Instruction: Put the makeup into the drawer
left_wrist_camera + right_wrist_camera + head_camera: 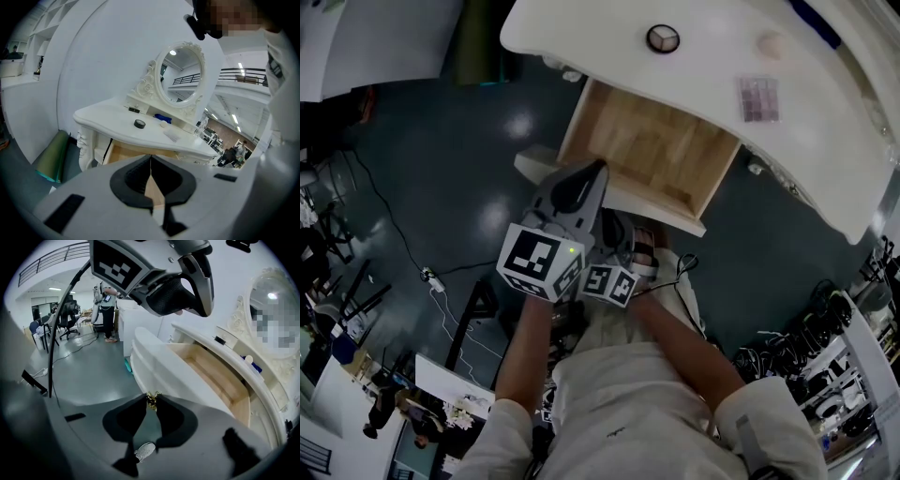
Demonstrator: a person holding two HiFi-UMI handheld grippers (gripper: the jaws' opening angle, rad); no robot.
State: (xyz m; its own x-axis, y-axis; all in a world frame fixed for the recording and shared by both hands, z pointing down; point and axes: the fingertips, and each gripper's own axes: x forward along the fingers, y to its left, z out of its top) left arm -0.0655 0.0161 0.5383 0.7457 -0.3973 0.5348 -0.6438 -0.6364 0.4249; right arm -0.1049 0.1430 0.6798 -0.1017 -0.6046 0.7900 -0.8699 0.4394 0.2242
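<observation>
Clamping looks fine: right gripper [151,397] has its jaws shut on the small gold knob [151,401] at the front of the drawer [652,155]. Drawer is well out and what shows of its wood floor is bare. Keep pulling or stop? — M.

Stop soon, I'd say, there's room enough to drop things in. If you do pull more, go straight along the drawer's travel with no twist. That knob is tiny and would probably slip out of the pads. — J.

Left gripper [151,161]? — M.

Jaws together, nothing between them, and it hovers just above the drawer's front edge. The makeup isn't in yet. The round compact [663,38] and the palette [757,98] both sit on the vanity top [581,28], above and behind the drawer. The palette is toward the drawer's right end. — J.

Plan? — M.

Open the left jaws before reaching over the drawer to the compact. Take it across its edge, since flat lids tend to skid. Let go of the knob only once the drawer sits still. — J.
</observation>
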